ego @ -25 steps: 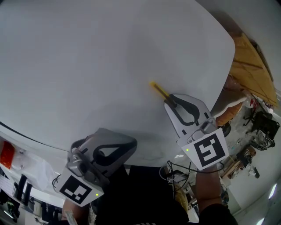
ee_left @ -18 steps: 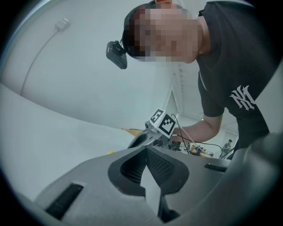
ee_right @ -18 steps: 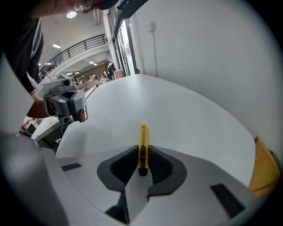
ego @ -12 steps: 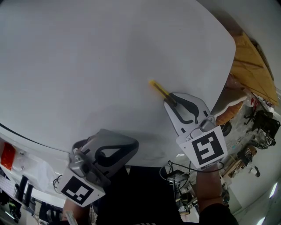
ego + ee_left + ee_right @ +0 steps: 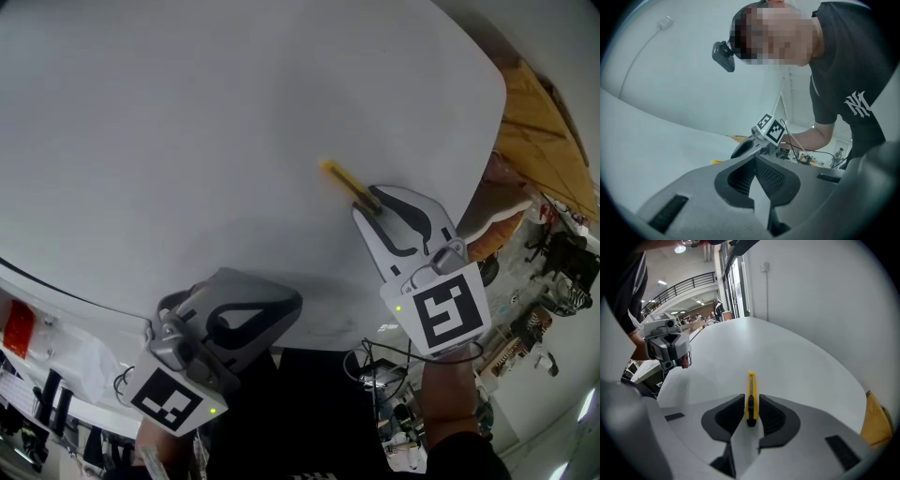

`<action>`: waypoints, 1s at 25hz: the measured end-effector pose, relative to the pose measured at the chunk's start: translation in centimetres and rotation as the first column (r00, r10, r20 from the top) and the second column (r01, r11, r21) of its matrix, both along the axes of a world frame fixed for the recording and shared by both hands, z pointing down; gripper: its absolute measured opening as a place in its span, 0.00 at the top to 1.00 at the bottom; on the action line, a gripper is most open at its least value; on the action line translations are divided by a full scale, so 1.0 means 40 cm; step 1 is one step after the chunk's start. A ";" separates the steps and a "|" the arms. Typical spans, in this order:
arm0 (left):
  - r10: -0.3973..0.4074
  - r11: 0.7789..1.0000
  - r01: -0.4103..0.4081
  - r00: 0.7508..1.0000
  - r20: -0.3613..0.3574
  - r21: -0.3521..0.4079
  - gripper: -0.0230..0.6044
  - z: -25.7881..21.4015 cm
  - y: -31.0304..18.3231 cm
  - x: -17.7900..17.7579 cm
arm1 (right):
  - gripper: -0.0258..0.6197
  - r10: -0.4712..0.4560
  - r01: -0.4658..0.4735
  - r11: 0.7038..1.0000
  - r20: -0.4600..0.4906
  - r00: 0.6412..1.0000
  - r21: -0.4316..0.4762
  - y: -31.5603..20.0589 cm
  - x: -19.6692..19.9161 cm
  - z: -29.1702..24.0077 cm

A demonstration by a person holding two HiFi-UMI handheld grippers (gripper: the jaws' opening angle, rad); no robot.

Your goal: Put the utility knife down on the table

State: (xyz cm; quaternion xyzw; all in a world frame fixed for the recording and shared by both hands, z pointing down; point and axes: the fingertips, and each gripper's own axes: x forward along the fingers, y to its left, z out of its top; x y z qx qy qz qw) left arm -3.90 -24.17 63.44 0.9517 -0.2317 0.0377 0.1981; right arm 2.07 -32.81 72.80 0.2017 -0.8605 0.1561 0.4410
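While the right gripper (image 5: 373,208) sits at 4 o'clock in the head view, its jaws are clamped on the yellow utility knife (image 5: 345,182), which projects toward 11 o'clock over the white table (image 5: 187,141). At 7 o'clock, the left gripper (image 5: 284,309) has its jaws pressed together, empty.

We are listing one utility knife (image 5: 750,392): slim, yellow, black slider, rear end sitting clamped in the right gripper (image 5: 751,409), tip pointing away.
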 end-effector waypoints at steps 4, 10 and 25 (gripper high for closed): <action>-0.005 1.000 0.005 1.000 -0.024 0.004 0.96 0.010 0.018 -0.009 | 0.84 0.068 -0.074 0.996 0.112 0.991 0.048 -0.002 -0.005 -0.054; -0.031 1.000 0.031 0.999 -0.011 0.001 0.96 -0.020 0.052 -0.027 | 0.93 0.035 -0.148 0.958 0.411 0.911 0.245 0.041 -0.001 -0.310; -0.166 0.946 0.145 0.985 0.047 0.290 0.96 -0.661 0.040 0.151 | 0.94 -0.203 -0.183 0.878 0.690 0.695 0.443 0.219 0.166 -0.936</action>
